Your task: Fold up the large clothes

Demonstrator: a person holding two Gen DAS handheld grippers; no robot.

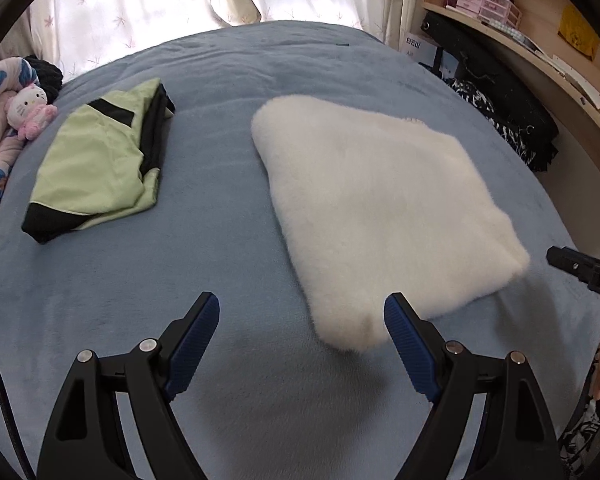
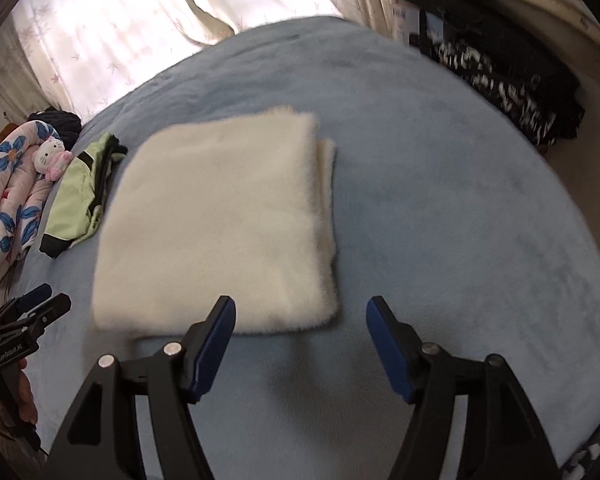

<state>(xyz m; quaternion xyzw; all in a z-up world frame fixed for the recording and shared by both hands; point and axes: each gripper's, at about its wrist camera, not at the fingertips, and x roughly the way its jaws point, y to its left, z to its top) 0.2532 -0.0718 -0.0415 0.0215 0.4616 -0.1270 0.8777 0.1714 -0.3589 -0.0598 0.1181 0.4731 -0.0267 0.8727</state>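
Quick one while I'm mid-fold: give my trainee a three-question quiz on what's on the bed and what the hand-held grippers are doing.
1. True or false: the left hand-held gripper grips the white fleece garment.
2. Which lies nearer the plush cat toy?
A. white fleece garment
B. green and black garment
3. Fill in: the right hand-held gripper is ____.

Key: 1 false; 2 B; 3 open, holding nothing.

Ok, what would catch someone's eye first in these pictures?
The fluffy white folded garment lies mid-bed on the blue plush bedspread, just beyond the open left gripper and open right gripper. Left of it sits a folded light-green and black jacket, with a white cat plush toy at the bed's edge.
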